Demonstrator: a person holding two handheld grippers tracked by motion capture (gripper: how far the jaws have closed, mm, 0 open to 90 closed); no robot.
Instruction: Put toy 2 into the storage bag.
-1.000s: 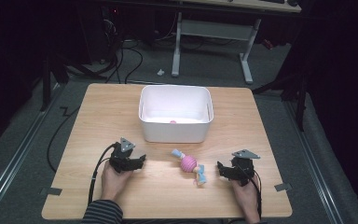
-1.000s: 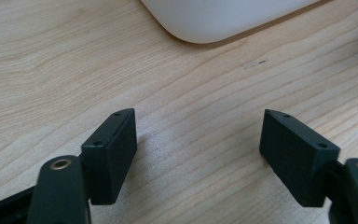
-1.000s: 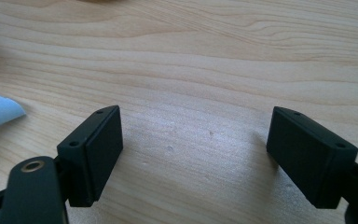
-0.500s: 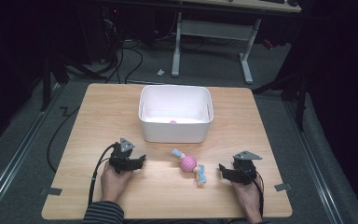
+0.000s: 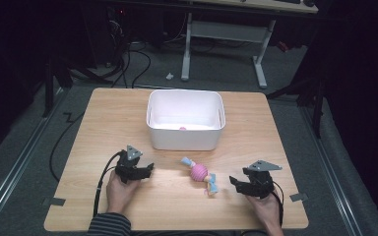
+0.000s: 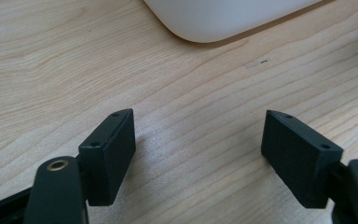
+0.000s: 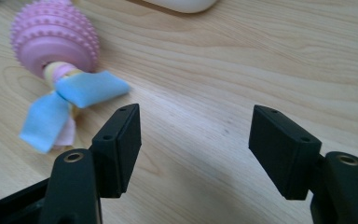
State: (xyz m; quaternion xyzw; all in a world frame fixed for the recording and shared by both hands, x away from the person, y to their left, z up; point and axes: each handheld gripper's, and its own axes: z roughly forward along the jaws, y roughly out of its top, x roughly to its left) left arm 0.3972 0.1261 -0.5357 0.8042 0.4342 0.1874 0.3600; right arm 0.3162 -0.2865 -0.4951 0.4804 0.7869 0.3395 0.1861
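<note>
The wooden table (image 5: pixel 103 128) carries a white tub (image 5: pixel 186 138) toward its far side, and inside the tub something small and pink (image 5: pixel 182 129) lies against the near wall, too small to identify. In front of the tub, between the two hands, lies a toy (image 5: pixel 200 173): a pink knobbly ball with blue and pale cloth strips tied at both ends, resting flat on the wood and touching neither the tub nor a gripper. The right gripper (image 5: pixel 240 183) sits just beside the toy's near cloth end, its jaws spread wide with nothing between them; in the right gripper view the toy (image 7: pixel 56 51) lies off to the left of the jaw line, not between the jaws. That offset is the main risk: closing from here would likely catch bare wood or only a limp blue strip (image 7: pixel 91 88), and the ball would then dangle, swing and possibly slip out on the way to the tub. The ball is round and knobbly, so a nudge from one jaw could roll it away. The left gripper (image 5: pixel 146 169) rests well apart from the toy, jaws also wide open over bare wood, near a corner of the tub (image 6: pixel 223 18); a careless reach could knock the tub.
</note>
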